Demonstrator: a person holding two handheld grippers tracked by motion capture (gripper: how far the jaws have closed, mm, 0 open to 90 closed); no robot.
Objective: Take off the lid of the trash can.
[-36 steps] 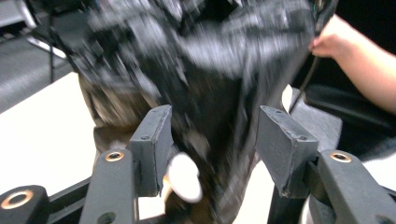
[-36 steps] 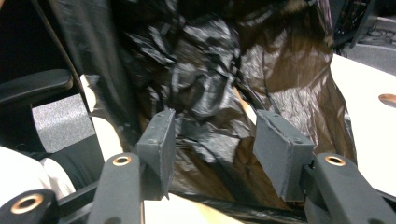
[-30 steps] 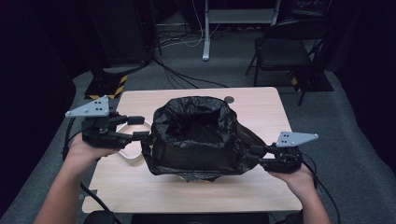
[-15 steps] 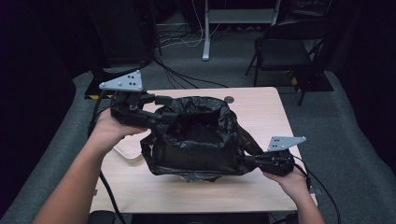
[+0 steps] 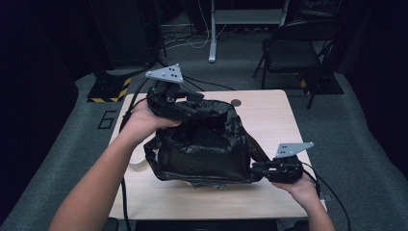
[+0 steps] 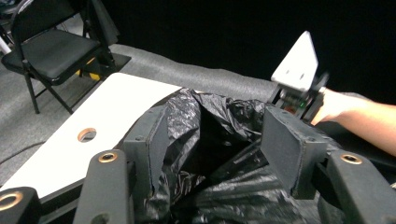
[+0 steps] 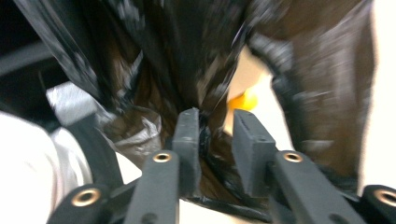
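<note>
We are fitting a black bag (image 5: 202, 144) over a bin that stands mid-desk (image 5: 269, 110), between our two grippers. The step in hand looks like spreading the bag's mouth and drawing its rim down around the bin.

Our left gripper (image 5: 192, 103) sits at the bag's far upper rim, its jaws spread with loose film bunched between them (image 6: 205, 140); the pads do not appear to press on it. Our right gripper (image 5: 257, 169) is low at the bag's near right corner, and its own view shows a twisted fold of film (image 7: 205, 126) between the jaws. The jaws have just been opening again after a squeeze. One pad touches the fold, and a gap shows at the other, so we judge the pinch slack.

Next, the left gripper probably needs to close on the rim and pull it outward and down, while the right one firms its hold to keep the bag from sliding.

Compared with a second ago, the left gripper has travelled from the bag's left side up to its far rim, and the right has dipped slightly.
</note>
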